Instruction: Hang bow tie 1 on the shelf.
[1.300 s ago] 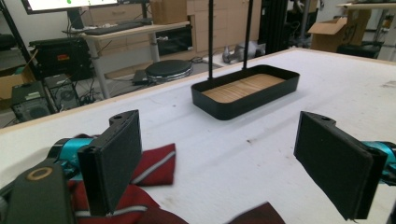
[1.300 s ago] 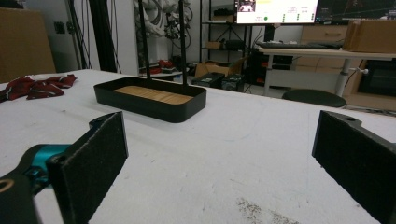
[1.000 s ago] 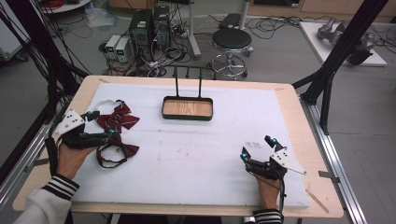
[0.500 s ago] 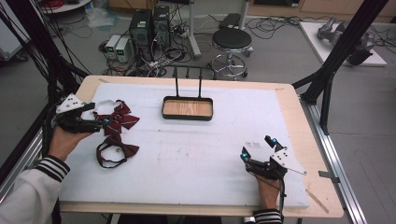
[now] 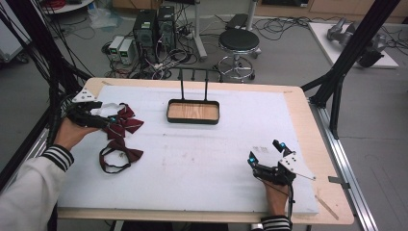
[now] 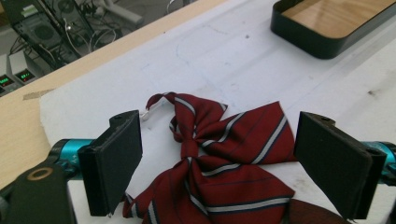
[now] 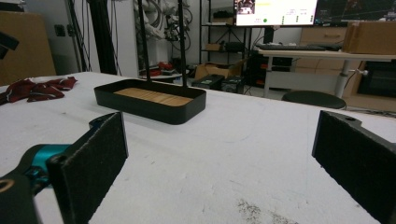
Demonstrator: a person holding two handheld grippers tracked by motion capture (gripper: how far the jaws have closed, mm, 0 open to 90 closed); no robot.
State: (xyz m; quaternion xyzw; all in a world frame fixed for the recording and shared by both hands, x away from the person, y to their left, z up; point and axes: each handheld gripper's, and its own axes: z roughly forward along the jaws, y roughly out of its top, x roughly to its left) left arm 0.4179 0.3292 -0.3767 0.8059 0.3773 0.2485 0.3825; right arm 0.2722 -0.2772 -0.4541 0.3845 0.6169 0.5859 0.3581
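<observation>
Now my left gripper (image 6: pixel 219 172) has moved from the near bow tie (image 5: pixel 119 158) to the far bow tie (image 6: pixel 219 154) — jaws released, straddling it, not gripping. Next step, likely: close. My right gripper (image 5: pixel 265 155) stays parked, jaws apart, holding nothing — tray (image 5: pixel 193 120) empty.

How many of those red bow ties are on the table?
2: one striped bow tie between the left hand-held gripper's open jaws, the other bow tie just nearer the person.

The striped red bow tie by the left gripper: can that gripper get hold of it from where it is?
Probably yes. The left gripper is open, its jaws either side of the striped bow tie, nothing between them.
</observation>
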